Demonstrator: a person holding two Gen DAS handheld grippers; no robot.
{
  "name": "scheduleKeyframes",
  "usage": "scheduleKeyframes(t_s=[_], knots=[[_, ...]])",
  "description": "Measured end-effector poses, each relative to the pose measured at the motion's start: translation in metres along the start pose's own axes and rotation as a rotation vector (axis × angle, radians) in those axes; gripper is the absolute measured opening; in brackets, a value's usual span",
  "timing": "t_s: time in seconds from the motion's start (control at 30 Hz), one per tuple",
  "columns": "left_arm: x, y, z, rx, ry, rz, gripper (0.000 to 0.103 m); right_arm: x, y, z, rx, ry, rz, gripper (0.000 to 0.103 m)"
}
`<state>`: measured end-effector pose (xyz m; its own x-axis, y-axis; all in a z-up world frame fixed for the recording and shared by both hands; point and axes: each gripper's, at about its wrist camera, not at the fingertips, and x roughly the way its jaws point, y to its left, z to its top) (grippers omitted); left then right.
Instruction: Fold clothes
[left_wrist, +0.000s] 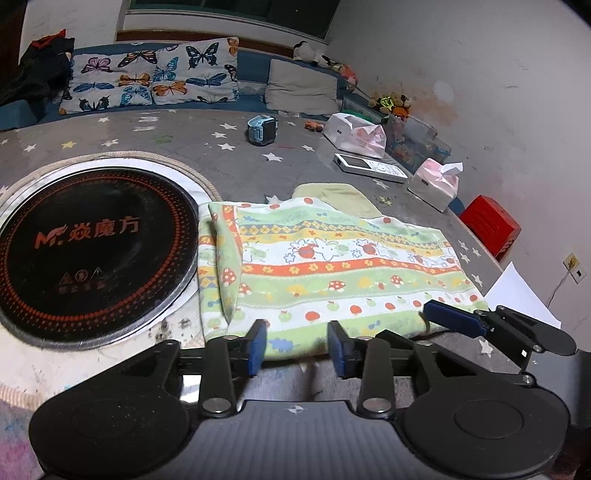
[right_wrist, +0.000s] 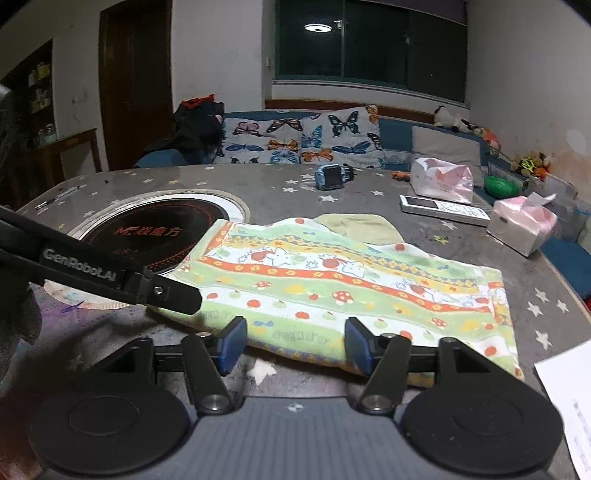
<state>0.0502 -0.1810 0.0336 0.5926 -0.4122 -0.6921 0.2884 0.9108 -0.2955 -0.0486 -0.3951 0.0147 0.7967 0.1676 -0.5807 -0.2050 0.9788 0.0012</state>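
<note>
Our left gripper (left_wrist: 297, 347) and right gripper (right_wrist: 295, 345) both gape wide, holding nothing, at the near edge of the folded patterned cloth (left_wrist: 332, 262) on the starred table (left_wrist: 207, 147). "GenRobot.AI" marks the left gripper's side; beyond lies a round cooktop (left_wrist: 85, 243) printed "Mr."

Open left claw (left_wrist: 297, 347) faces folded patterned garment (left_wrist: 332, 266) on table (left_wrist: 221, 162).

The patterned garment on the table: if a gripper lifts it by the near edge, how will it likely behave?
The patterned garment looks like soft knit lying in folded layers, so it would probably droop and unfold rather than hold shape. It seems light. Both the left gripper and right gripper are open at its near edge; two-point lifting should limit sagging.
</note>
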Motion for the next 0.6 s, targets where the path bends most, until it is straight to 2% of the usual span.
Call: scheduleKeyframes(t_s=[0.1, 0.17, 0.23, 0.27, 0.33, 0.6], knots=[[-0.005, 0.0, -0.006, 0.008, 0.003, 0.016, 0.057, -0.005, -0.001, -0.004, 0.023, 0.01, -0.018, 0.075], [-0.009, 0.0, -0.01, 0.014, 0.005, 0.026, 0.06, -0.008, -0.002, -0.007, 0.033, 0.019, -0.025, 0.075], [-0.012, 0.0, -0.014, 0.019, 0.006, 0.037, 0.069, -0.01, -0.002, -0.01, 0.04, 0.03, -0.032, 0.079], [-0.014, 0.001, -0.016, 0.018, 0.006, 0.041, 0.07, -0.012, -0.002, -0.011, 0.045, 0.038, -0.034, 0.084], [-0.018, 0.004, -0.02, 0.009, 0.003, 0.049, 0.073, -0.014, -0.001, -0.013, 0.052, 0.047, -0.037, 0.085], [-0.035, 0.018, -0.034, -0.02, -0.01, 0.09, 0.089, -0.025, 0.004, -0.022, 0.105, 0.064, -0.075, 0.1]])
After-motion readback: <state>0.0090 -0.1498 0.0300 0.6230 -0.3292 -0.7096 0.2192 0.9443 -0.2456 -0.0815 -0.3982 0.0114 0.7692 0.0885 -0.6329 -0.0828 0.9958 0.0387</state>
